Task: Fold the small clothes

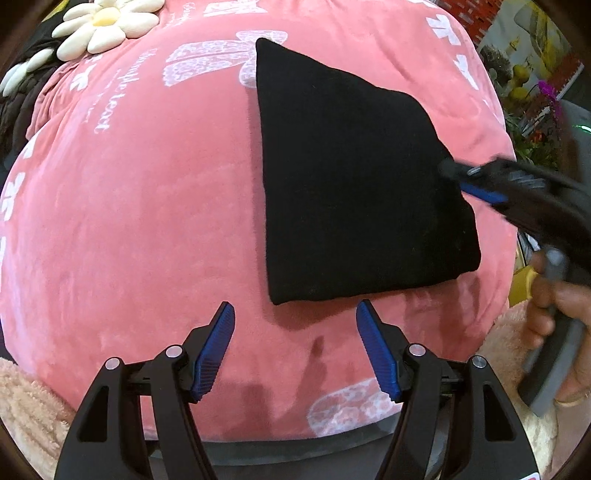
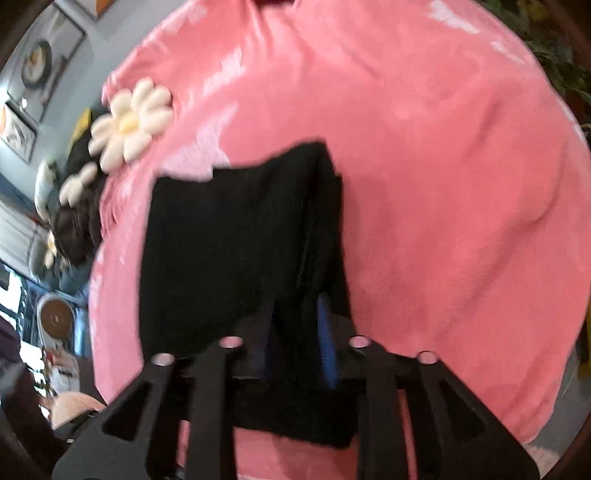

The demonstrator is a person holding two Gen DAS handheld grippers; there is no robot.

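A folded black garment [image 1: 347, 177] lies flat on a pink plush blanket [image 1: 147, 221]. My left gripper [image 1: 295, 314] is open and empty, just short of the garment's near edge. My right gripper [image 1: 452, 171] comes in from the right and grips the garment's right edge. In the right wrist view the right gripper [image 2: 299, 310] has its blue pads [image 2: 327, 347] closed around the stacked black layers [image 2: 229, 258]. That view is blurred.
White daisy-shaped cushions [image 1: 103, 26] and dark fabric [image 1: 18, 103] lie at the blanket's far left. Plants and flowers [image 1: 532, 92] stand beyond the right edge. A beige fluffy rug [image 1: 22, 406] shows below the blanket. The person's hand [image 1: 557, 314] holds the right gripper.
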